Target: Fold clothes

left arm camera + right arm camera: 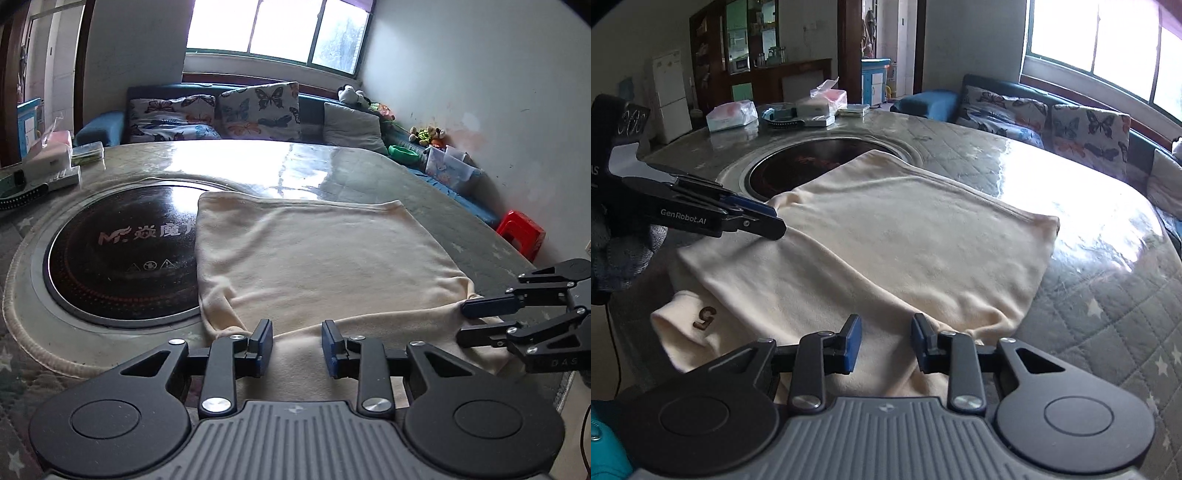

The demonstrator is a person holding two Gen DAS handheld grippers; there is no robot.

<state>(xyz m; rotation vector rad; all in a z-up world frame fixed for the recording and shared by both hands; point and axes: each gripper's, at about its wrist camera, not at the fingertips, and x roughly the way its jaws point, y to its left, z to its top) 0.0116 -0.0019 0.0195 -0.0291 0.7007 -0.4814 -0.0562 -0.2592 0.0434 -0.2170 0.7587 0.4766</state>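
A cream garment (317, 258) lies partly folded on the round table, its far part doubled over the near part. In the right wrist view the cream garment (905, 240) shows a sleeve cuff with a brown "5" (705, 317) at the near left. My left gripper (297, 345) is open and empty, just above the garment's near fold edge. It also shows in the right wrist view (772, 218) at the garment's left edge. My right gripper (886, 343) is open and empty over the near right corner. It also shows in the left wrist view (467, 321) at the garment's right corner.
A round black induction plate (122, 254) is set in the quilted table top (424, 184), partly under the garment. Boxes and tissue packs (812, 107) stand at the table's far side. A sofa with butterfly cushions (255, 110) and a red stool (521, 232) stand beyond.
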